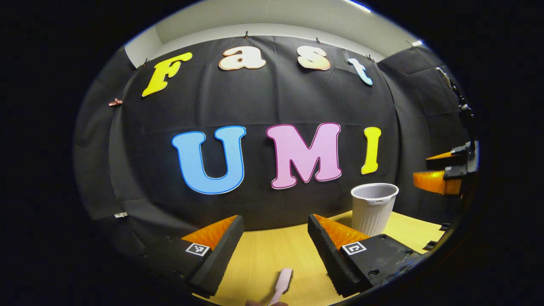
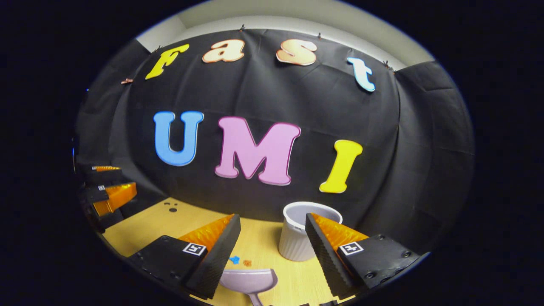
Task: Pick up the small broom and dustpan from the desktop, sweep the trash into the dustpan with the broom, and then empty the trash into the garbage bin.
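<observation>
Wooden desktop [image 2: 170, 223] | both grippers level, jaws wide, empty | dustpan [image 2: 248, 280] below right gripper [image 2: 272, 238]

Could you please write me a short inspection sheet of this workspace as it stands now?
Surface: light wooden desktop, with small dark holes near its far left.
Job's things: pale handle, probably the broom's, lies ahead of the left gripper; dustpan lies ahead of the right gripper; ribbed garbage bin stands upright at the back.
Clutter: small blue and orange scraps of trash lie just beyond the dustpan.
Grippers: left gripper open, holding nothing; right gripper open, holding nothing.
Cables: nothing seen.
Surroundings: black cloth wall behind the desktop, pale wall above it.
</observation>
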